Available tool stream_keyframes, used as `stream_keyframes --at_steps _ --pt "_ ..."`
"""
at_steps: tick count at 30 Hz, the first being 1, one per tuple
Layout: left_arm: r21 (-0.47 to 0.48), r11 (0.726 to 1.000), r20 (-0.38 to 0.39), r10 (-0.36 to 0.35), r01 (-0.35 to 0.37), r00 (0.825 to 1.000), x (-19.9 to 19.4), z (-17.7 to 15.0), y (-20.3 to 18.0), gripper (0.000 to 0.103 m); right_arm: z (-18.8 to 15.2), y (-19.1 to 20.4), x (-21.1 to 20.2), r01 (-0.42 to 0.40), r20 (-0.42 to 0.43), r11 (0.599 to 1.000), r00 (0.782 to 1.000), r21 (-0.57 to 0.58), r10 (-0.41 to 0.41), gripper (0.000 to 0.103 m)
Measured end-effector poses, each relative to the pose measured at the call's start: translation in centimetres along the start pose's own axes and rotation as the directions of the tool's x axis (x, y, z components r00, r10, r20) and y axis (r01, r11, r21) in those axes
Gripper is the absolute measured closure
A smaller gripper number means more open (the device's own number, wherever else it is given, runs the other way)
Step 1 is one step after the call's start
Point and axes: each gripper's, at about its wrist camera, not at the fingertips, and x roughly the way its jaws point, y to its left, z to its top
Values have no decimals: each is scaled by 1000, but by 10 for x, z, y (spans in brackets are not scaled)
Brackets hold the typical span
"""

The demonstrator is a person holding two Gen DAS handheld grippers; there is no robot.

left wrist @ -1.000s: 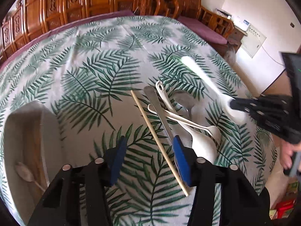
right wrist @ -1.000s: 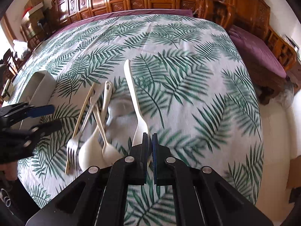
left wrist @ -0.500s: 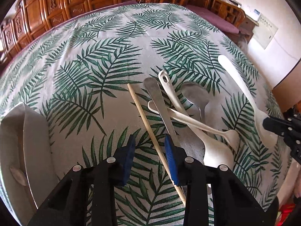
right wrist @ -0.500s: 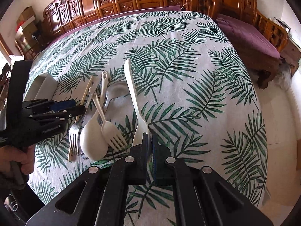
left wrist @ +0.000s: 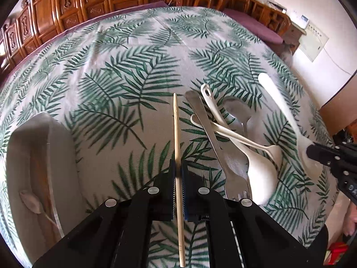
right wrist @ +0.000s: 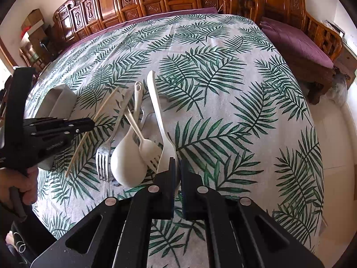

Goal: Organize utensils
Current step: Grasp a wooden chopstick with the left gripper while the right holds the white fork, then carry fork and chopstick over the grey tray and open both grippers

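Observation:
A wooden chopstick (left wrist: pixel 176 134) runs straight out between the pads of my left gripper (left wrist: pixel 177 169), which is shut on it about halfway along. Right of it a metal fork (left wrist: pixel 214 138), a white plastic fork (left wrist: pixel 234 134), a white spoon (left wrist: pixel 261 174) and a metal spoon (left wrist: pixel 236 109) lie crossed in a pile on the cloth. My right gripper (right wrist: pixel 177 165) is shut on the wide end of a long white spoon (right wrist: pixel 156 102), whose handle points away over the table. In the right wrist view my left gripper (right wrist: pixel 89 122) holds the chopstick (right wrist: pixel 100 114) beside the pile.
A grey tray (left wrist: pixel 29 156) sits at the table's left edge with a small spoon (left wrist: pixel 31 203) inside; it also shows as the grey tray (right wrist: pixel 60 98). The leaf-print tablecloth (right wrist: pixel 223 102) spreads far and right. Carved wooden chairs ring the table. A hand (right wrist: pixel 20 185) holds the left gripper's handle.
My left gripper's jaws came together on the chopstick, which now lies in line with the fingers. The right gripper shifted slightly, still holding the long white spoon.

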Motion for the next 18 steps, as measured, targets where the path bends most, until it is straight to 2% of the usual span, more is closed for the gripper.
stream_keyframes --at_steps 11,18 --pt "8 999 102 -32 32 994 -66 -7 18 99 0 24 -14 12 22 1000 1000 -9 -12 98" --pt "1 999 149 -40 40 988 -99 -17 34 99 3 49 -23 -7 40 1000 999 -27 8 98"
